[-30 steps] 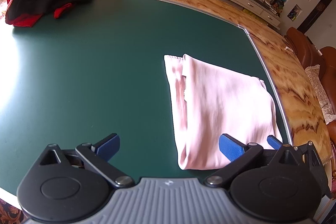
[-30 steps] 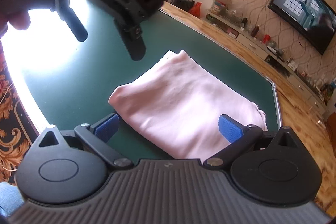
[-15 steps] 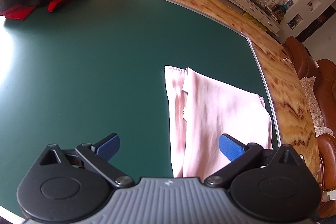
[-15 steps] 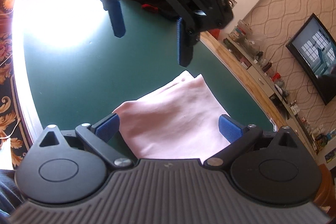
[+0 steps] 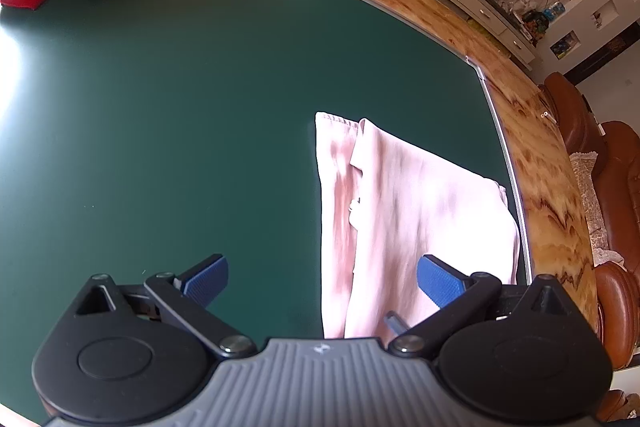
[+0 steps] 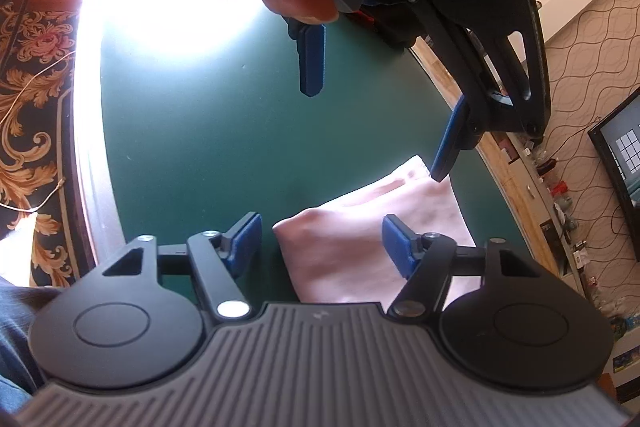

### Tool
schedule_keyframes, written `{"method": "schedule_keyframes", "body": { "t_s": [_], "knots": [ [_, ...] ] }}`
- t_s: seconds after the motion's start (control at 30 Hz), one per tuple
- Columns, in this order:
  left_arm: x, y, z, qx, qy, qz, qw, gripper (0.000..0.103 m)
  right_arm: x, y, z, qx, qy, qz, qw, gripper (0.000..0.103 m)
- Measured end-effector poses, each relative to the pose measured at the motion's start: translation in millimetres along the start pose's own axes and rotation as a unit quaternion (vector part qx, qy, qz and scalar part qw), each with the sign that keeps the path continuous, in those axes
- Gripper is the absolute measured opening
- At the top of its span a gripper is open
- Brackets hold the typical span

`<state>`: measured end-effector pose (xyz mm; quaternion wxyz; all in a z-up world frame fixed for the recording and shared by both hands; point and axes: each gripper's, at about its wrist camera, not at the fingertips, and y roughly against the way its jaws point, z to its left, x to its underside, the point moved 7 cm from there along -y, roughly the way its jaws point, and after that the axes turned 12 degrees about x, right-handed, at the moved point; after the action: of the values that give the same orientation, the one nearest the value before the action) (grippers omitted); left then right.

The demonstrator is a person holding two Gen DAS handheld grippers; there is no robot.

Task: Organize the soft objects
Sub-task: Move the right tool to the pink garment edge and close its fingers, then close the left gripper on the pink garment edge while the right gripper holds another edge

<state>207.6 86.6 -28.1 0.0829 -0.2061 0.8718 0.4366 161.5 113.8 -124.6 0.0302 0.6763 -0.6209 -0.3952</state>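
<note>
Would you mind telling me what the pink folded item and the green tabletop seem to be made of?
The pink folded item looks like soft woven fabric: creases, layered edges, a stitched hem. The green tabletop looks like a smooth hard sheet with a satin finish, given the window glare; the exact material is unclear.

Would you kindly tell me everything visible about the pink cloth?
The pink cloth is pale, soft fabric, folded into a flat, layered rectangle with a hemmed edge showing at one end. It lies on the green table near its wood-trimmed edge. Its near corner sits between the closing right gripper fingers; the left gripper hovers open above.
</note>
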Motion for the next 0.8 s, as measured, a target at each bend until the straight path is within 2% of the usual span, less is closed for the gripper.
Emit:
{"method": "schedule_keyframes", "body": {
  "t_s": [0.03, 0.07, 0.1, 0.2, 0.33, 0.57, 0.67, 0.8],
  "knots": [
    [0, -2, -1, 0.003, 0.002, 0.002, 1.0, 0.103, 1, -4, 1, 0.0, 0.003, 0.007, 1.0, 0.037],
    [0, -3, -2, 0.006, 0.004, 0.004, 1.0, 0.103, 2, -7, 2, -0.001, 0.006, 0.012, 1.0, 0.022],
    [0, -5, -2, 0.008, 0.005, 0.006, 0.9999, 0.103, 4, -10, 3, 0.001, 0.009, 0.015, 1.0, 0.014],
    [-1, -12, -3, 0.012, 0.012, 0.013, 0.9998, 0.103, 7, -12, -5, 0.014, -0.008, 0.01, 1.0, 0.006],
    [-4, -29, -6, 0.038, 0.043, 0.029, 0.9979, 0.103, 10, -6, -31, 0.031, -0.064, 0.002, 0.997, 0.005],
    [-13, -65, -11, 0.082, 0.101, 0.057, 0.9899, 0.103, 22, 16, -81, 0.042, -0.167, -0.002, 0.985, 0.005],
    [-19, -80, -15, 0.101, 0.119, 0.058, 0.986, 0.103, 28, 26, -92, 0.039, -0.18, -0.004, 0.983, 0.005],
    [-31, -100, -22, 0.101, 0.118, 0.057, 0.9863, 0.102, 33, 36, -95, 0.035, -0.179, -0.008, 0.983, 0.005]
  ]
}}
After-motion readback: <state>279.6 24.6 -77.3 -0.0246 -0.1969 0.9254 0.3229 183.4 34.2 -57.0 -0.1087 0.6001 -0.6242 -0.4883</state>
